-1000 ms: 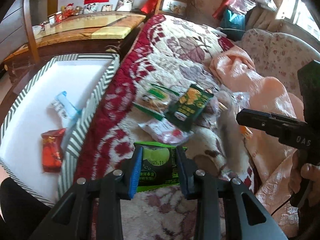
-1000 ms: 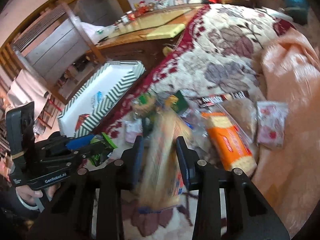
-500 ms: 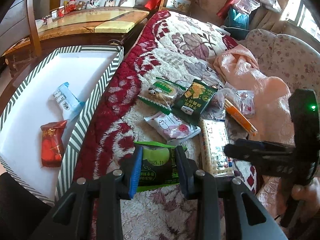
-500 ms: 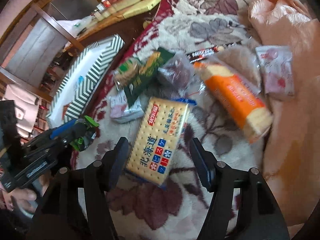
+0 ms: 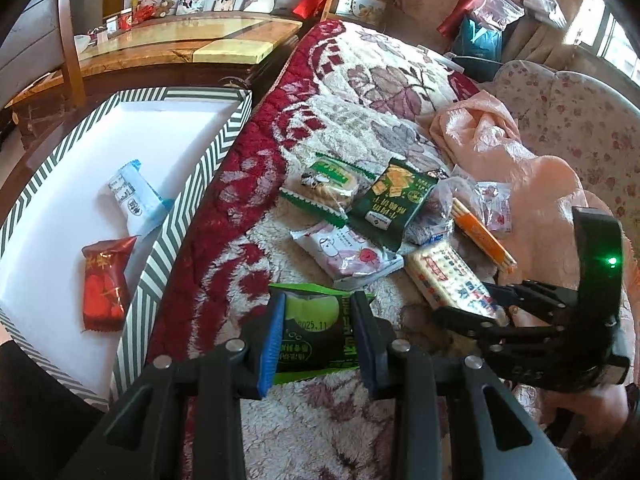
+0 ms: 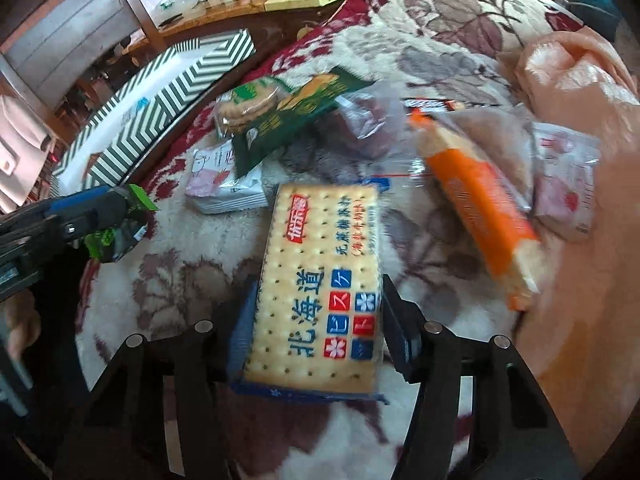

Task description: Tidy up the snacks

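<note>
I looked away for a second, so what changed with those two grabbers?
The right gripper opened, dropped the cracker pack onto the blanket, then closed its fingers around it again. The left gripper kept gripping the green snack packet; the striped box stayed put.

The cracker pack carries large blue characters "北海道" with coloured squares of katakana beside them and a red brand badge above. The green snack packet, left of the cracker pack, shows a printed date starting "2025.11".
</note>
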